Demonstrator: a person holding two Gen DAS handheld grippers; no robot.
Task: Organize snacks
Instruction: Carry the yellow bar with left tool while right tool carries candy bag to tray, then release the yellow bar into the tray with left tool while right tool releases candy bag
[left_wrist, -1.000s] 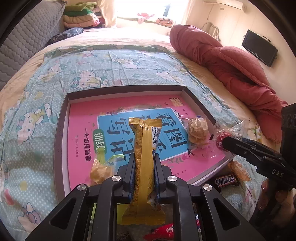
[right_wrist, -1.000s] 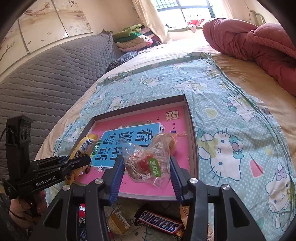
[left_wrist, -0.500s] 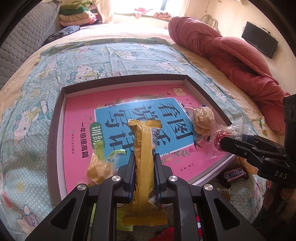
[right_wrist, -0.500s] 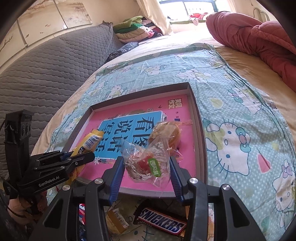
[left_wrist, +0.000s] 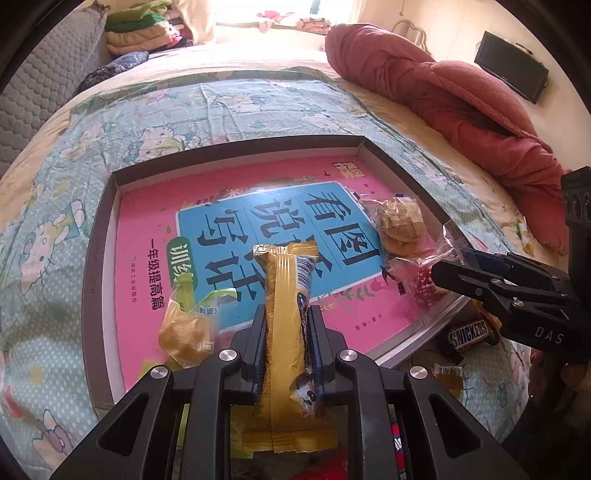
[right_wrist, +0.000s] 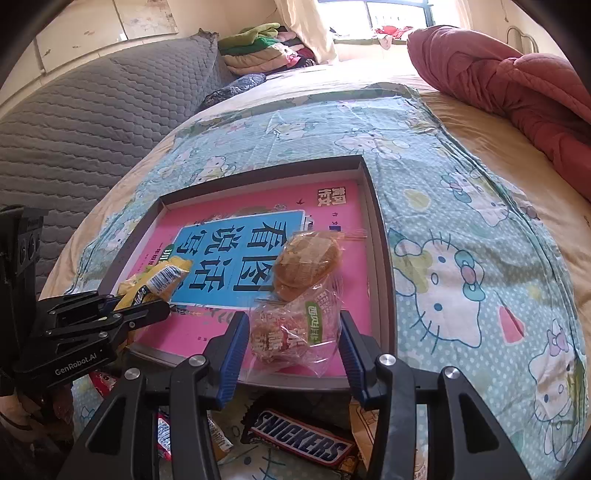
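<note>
Left gripper (left_wrist: 286, 325): jaws clamped on a long yellow foil snack packet (left_wrist: 286, 295), held edge-up over the tray's near rim, presumably so it can be laid flat inside.

Right gripper (right_wrist: 291, 343): jaws spread wide either side of a clear crinkly bag of red-and-orange candy (right_wrist: 295, 332). The bag sits in the shallow grey cardboard tray (right_wrist: 373, 206) at its 5 o'clock corner; whether the pads touch it, cannot tell. Judged as being released.

Tray lies on the Hello Kitty bedsheet (right_wrist: 461, 229), floor lined with a pink and blue workbook cover (left_wrist: 236, 206).

Already inside: clear bag of round brown biscuits (right_wrist: 306, 262), just beyond the candy at 12 o'clock; a small yellow-green wrapped sweet (left_wrist: 184, 325) at 10 o'clock from the left jaws.

Outside the near rim: brown Snickers bar (right_wrist: 303, 439) and loose wrappers, not yet sorted. The sweet crowds the packet's likely landing spot.
</note>
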